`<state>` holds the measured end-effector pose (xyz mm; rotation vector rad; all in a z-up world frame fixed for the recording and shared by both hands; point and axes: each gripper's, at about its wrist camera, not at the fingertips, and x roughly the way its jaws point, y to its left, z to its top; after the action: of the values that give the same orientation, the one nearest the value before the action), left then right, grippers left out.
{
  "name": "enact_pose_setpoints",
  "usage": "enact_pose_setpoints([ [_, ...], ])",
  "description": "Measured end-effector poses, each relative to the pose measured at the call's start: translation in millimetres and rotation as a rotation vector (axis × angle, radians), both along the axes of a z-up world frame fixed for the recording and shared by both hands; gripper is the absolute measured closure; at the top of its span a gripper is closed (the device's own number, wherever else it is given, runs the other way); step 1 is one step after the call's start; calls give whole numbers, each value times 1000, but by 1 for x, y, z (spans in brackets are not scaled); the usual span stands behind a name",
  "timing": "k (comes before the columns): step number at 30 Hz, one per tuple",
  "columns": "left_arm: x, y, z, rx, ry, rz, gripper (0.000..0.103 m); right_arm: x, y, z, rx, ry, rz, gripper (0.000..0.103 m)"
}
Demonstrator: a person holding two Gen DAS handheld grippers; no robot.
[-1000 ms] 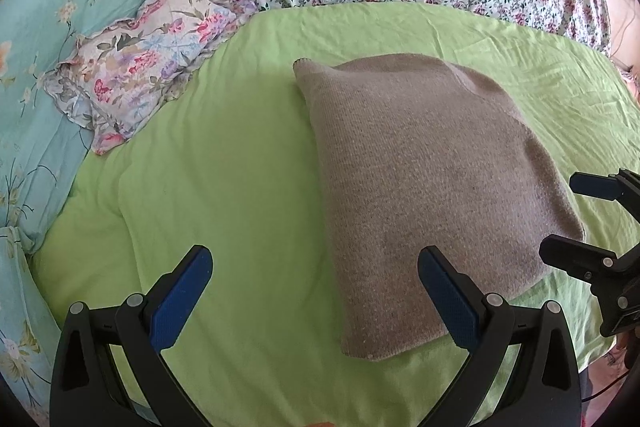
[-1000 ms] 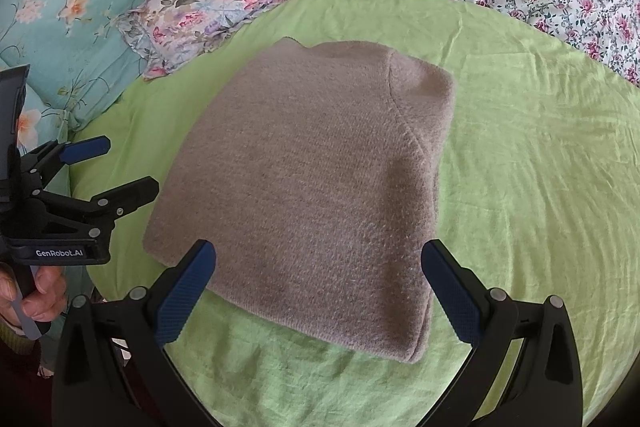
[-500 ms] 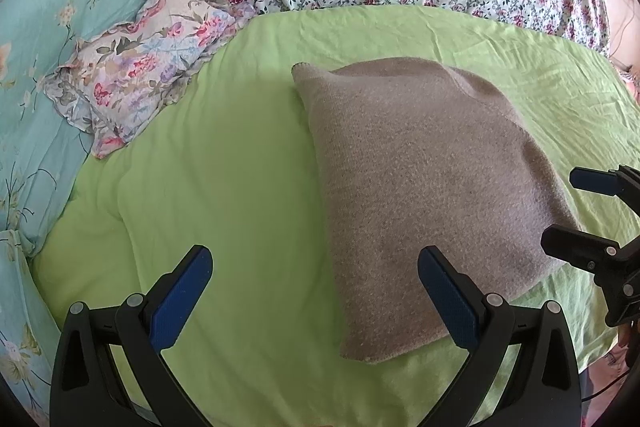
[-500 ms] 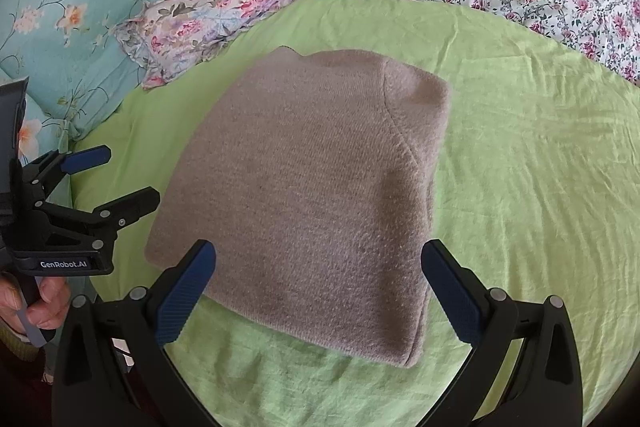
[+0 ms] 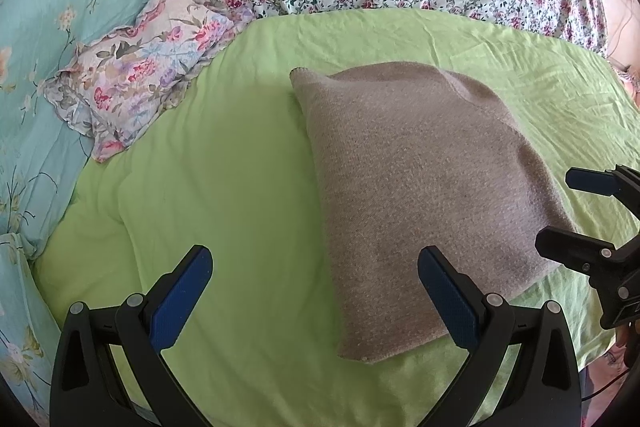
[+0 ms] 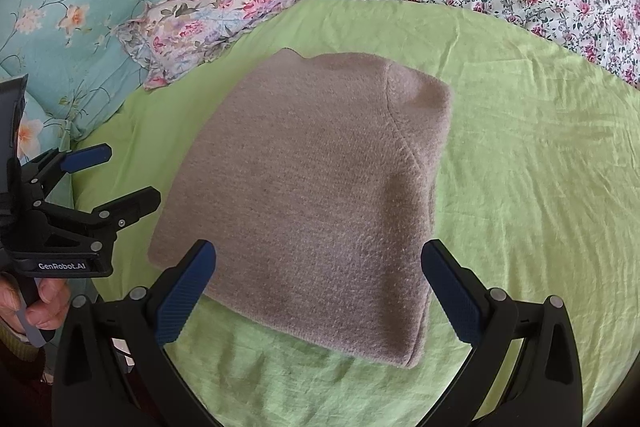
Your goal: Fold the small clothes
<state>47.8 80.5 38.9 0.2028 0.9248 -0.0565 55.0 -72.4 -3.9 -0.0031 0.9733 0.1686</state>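
Right wrist: folded sweater (image 6: 316, 195) between spread, empty fingers (image 6: 184, 291).

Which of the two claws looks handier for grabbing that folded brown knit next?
Probably the right gripper: open, its fingers straddle the near edge of the brown knit. The left gripper, also open, points mostly at bare green sheet beside it.

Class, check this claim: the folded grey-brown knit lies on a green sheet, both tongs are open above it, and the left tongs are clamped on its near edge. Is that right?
Not quite. The left tongs grip nothing; the left wrist view shows their jaws wide apart, clear of the folded knit. The rest holds: it lies on the green sheet, and the right tongs are open too.
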Motion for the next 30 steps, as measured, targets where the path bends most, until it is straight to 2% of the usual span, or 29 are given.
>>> enact_pose_setpoints([
  [30,4,-3,0,-3,5,-20,0,0,-10,4,11,-1,5,1],
])
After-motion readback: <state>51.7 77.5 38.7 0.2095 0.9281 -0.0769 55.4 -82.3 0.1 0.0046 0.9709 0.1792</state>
